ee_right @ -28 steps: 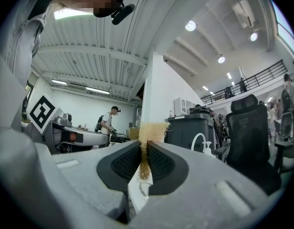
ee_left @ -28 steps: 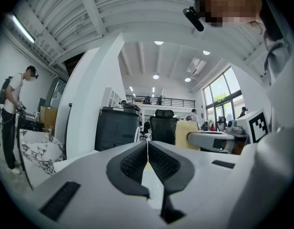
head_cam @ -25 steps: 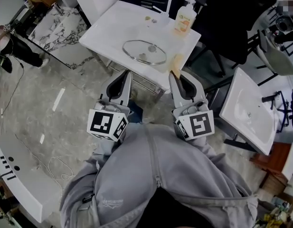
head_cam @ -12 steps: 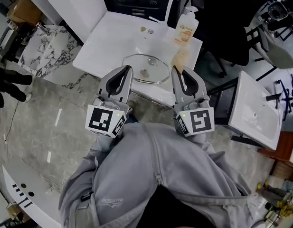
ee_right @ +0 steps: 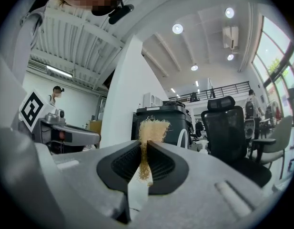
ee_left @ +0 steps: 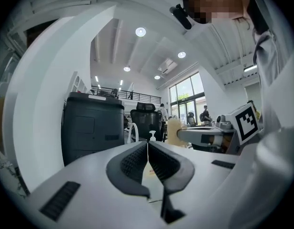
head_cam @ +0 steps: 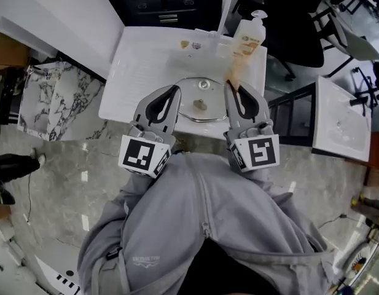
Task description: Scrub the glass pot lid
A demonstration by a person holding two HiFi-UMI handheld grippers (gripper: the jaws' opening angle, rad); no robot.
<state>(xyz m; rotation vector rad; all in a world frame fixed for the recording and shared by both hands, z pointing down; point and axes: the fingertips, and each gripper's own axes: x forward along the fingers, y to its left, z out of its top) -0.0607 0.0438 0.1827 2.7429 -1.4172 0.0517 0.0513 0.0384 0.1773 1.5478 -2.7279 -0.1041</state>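
The glass pot lid (head_cam: 204,106) lies flat in the white basin (head_cam: 140,66), metal rim all round. My left gripper (head_cam: 175,90) is shut and empty, its tips over the lid's left edge; in the left gripper view its jaws (ee_left: 147,145) meet with nothing between them. My right gripper (head_cam: 228,86) is shut on a tan fibrous scrub pad (head_cam: 233,72), tips at the lid's right edge. The right gripper view shows the scrub pad (ee_right: 149,130) pinched between the pads and sticking up past them. Whether either gripper touches the lid I cannot tell.
A soap pump bottle (head_cam: 249,38) and a white faucet (head_cam: 226,5) stand at the basin's back right. A second white basin (head_cam: 341,121) sits to the right, a black office chair (head_cam: 287,35) behind, a marble slab (head_cam: 51,106) to the left.
Both grippers have travelled forward to the basin, from the floor side of its front edge to the lid's two sides. The right gripper keeps hold of the scrub pad.
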